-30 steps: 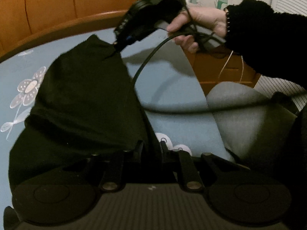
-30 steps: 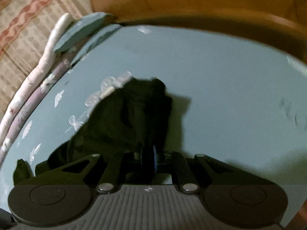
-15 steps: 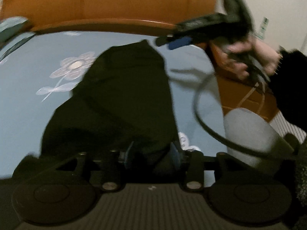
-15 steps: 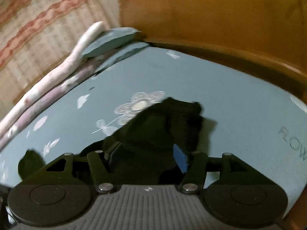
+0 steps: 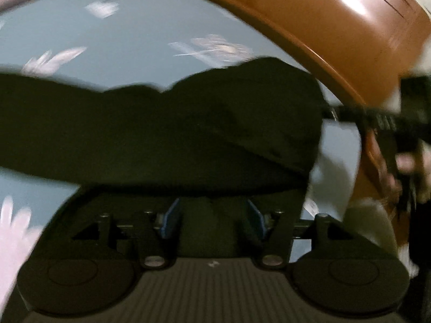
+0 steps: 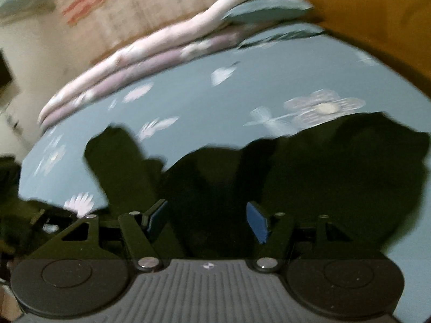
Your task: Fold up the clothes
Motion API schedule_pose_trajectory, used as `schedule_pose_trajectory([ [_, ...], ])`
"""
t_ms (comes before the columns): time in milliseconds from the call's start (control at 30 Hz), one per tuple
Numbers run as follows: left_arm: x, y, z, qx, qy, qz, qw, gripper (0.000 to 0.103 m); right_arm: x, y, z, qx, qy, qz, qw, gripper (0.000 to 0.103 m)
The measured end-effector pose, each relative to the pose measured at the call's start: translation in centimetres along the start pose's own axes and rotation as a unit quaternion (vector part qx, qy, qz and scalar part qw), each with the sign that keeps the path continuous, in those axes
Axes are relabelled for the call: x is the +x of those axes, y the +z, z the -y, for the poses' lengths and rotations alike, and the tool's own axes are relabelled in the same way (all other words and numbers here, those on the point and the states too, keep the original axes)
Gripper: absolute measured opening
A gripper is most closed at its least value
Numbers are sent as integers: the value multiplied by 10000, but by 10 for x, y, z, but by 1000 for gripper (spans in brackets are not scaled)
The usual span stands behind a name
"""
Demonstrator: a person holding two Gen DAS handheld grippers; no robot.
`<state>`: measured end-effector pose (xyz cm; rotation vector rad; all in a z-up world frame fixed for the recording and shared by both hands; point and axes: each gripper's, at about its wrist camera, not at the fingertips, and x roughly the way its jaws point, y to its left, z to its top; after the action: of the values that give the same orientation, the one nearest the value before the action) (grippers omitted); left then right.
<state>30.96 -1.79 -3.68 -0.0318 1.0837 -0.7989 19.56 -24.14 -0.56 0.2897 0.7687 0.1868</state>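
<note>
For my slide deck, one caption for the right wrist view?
Open right claw over a dark garment on a blue floral bedsheet.

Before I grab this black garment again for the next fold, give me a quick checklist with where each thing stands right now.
1. Left gripper open: ok, pads apart.
2. Right gripper open: ok, pads apart.
3. Black garment released onto the blue bedsheet: ok, neither gripper pinches it.
4. Garment lying flat, no bunching: cannot tell, both views are blurred and the cloth is very dark.
5. Garment clear of the wooden bed frame: ok, it lies on the sheet.
6. Next edge to grasp found: cannot tell.
</note>
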Motion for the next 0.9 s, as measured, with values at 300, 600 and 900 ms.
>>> schedule_pose_trajectory([
  [300, -21, -31, -40, -1252, 24, 387, 9914, 64, 67, 5, -37, -626, 505, -980, 9919, 68],
  [600, -35, -55, -56, -1757, 34, 671, 9821, 65, 96, 20, -67, -1501, 1107, -1418, 9722, 69],
  [900, -34, -54, -72, -2420, -343, 891, 9656, 65, 111, 24, -94, -2406, 985, -1587, 9525, 11],
])
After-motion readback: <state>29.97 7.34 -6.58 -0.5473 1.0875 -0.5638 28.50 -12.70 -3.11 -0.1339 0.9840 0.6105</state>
